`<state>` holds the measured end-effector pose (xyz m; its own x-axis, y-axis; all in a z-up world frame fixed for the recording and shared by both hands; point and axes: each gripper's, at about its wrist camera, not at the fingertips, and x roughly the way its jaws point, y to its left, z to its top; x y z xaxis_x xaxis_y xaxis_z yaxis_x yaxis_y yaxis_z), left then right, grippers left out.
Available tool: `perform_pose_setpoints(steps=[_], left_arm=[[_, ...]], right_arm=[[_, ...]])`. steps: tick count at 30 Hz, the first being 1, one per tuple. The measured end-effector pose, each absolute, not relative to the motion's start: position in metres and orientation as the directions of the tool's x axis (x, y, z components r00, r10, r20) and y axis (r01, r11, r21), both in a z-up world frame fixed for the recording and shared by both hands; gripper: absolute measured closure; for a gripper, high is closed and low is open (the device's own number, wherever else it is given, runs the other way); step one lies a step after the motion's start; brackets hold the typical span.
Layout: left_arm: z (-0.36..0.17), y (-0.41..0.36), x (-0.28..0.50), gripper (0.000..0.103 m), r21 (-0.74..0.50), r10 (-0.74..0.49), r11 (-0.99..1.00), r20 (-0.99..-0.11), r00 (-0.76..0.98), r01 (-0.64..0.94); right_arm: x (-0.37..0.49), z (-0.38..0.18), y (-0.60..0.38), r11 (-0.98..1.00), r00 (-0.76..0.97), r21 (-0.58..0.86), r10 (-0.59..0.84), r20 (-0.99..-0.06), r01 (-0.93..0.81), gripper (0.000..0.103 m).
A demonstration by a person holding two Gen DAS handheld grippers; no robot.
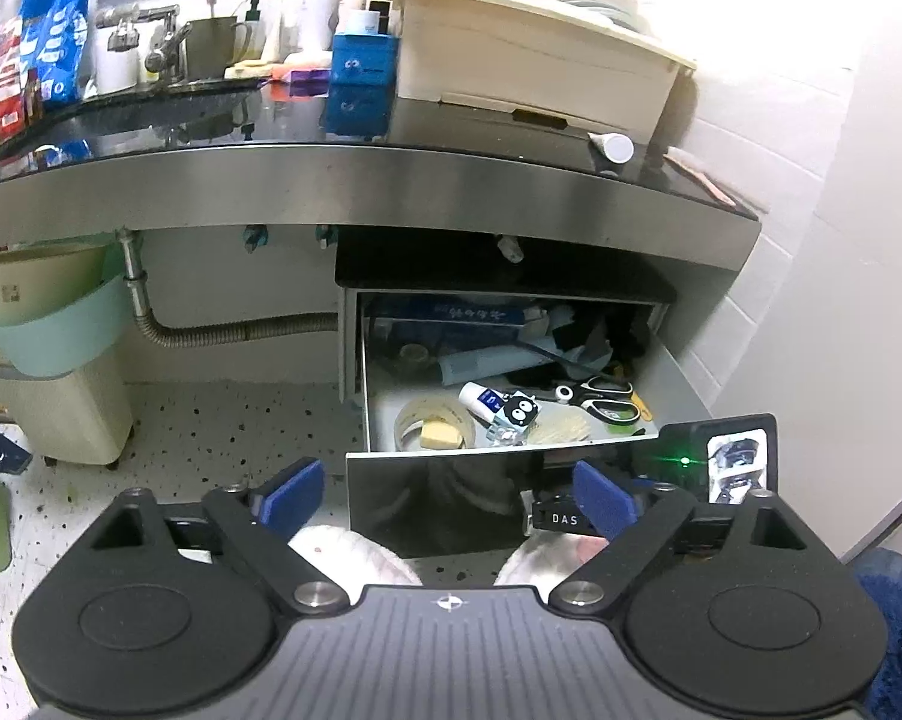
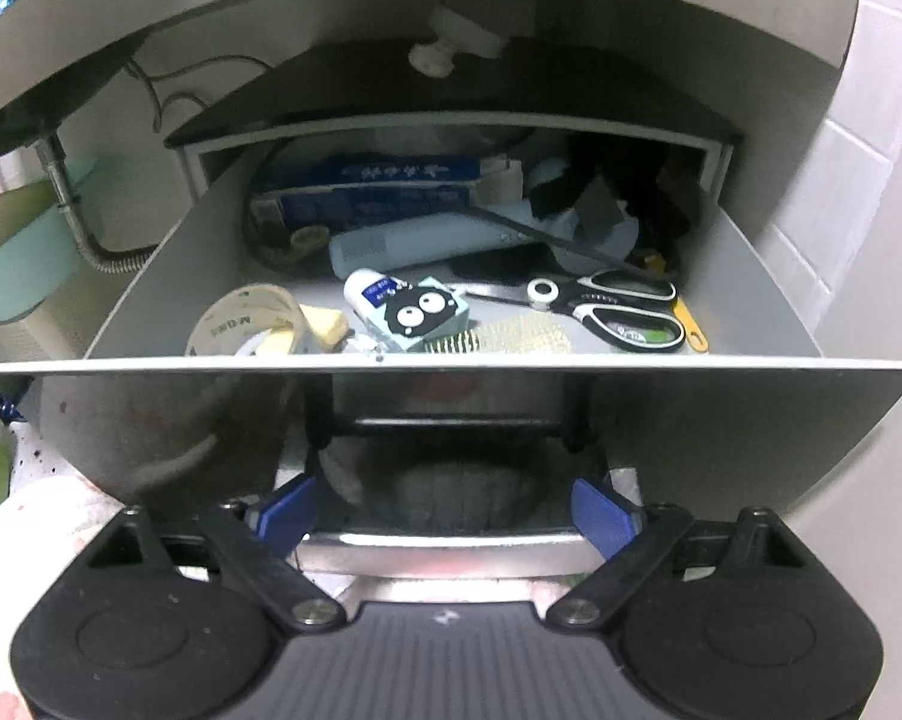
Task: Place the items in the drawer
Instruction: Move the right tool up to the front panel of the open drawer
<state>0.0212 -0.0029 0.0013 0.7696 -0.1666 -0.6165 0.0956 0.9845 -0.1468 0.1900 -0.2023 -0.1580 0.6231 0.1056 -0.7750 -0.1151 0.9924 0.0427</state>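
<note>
So the drawer (image 2: 451,365) is pulled out below the counter (image 1: 390,180) and it's already pretty crammed: scissors (image 2: 619,312) at the drawer's right side, a tape roll (image 2: 246,324) at its left front, and a little box with cartoon eyes (image 2: 426,315) and a brush (image 2: 499,339) just behind its front panel. Nothing is being carried at this point.

One white tube (image 1: 613,147) is seen lying on the counter above the drawer's right side. It's judged to be light and roundish, so it could roll or squirt out if pinched at the cap. It's probably best taken across the middle of the body.

The drawer itself looks stiff with a glossy, slippery front. A shiny handle bar (image 2: 444,543) is seen low on that front, and that's where it would best be held for closing.

The left tool (image 1: 451,498) is held wide and empty, tipped downward, a bit back from the drawer front. The right tool (image 2: 447,510) is also spread wide, pitched down more steeply and tucked close against the front, below its rim. The bar lies between its pads, but whether it's touched can't be told.
</note>
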Motion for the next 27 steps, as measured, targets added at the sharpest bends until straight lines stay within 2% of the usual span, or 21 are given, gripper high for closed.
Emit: perform_pose_setpoints(steps=[27], left_arm=[[-0.004,-0.011,0.017,0.010,-0.138,-0.199,0.980,-0.632,0.749,0.144]], right_arm=[[0.211,-0.165,-0.199,0.993,0.591,0.022,0.086,-0.802,-0.115,0.013]])
